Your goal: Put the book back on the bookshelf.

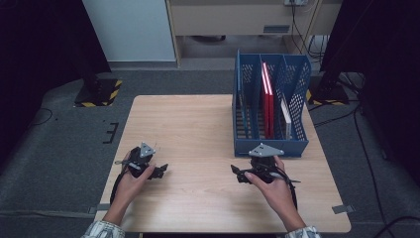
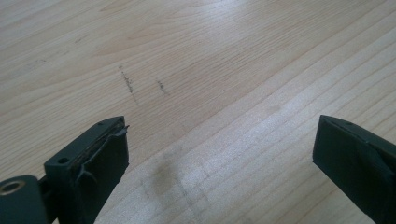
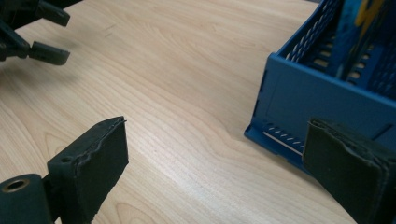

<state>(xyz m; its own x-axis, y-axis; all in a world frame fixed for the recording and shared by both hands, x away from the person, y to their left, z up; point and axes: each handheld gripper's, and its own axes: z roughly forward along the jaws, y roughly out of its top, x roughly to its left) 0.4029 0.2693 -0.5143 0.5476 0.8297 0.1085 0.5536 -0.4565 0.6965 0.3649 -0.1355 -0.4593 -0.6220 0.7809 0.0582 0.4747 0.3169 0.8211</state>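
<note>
A blue perforated file rack (image 1: 298,82) stands at the right rear of the wooden table (image 1: 198,124). It holds upright red books (image 1: 268,101) and a white one (image 1: 286,116). My left gripper (image 1: 162,171) rests low at the front left, open, with bare wood between its jaws (image 2: 219,140). My right gripper (image 1: 236,173) sits just in front of the rack's near wall, open and holding nothing (image 3: 215,144). In the right gripper view the rack's front corner (image 3: 299,98) is close on the right, and the left gripper (image 3: 42,32) shows at top left.
Faint dark scuff marks (image 2: 128,84) lie on the wood ahead of the left gripper. Grey carpet surrounds the table, with cables (image 1: 366,144) trailing on the right and a yellow-black striped stand base (image 1: 99,92) at the back left.
</note>
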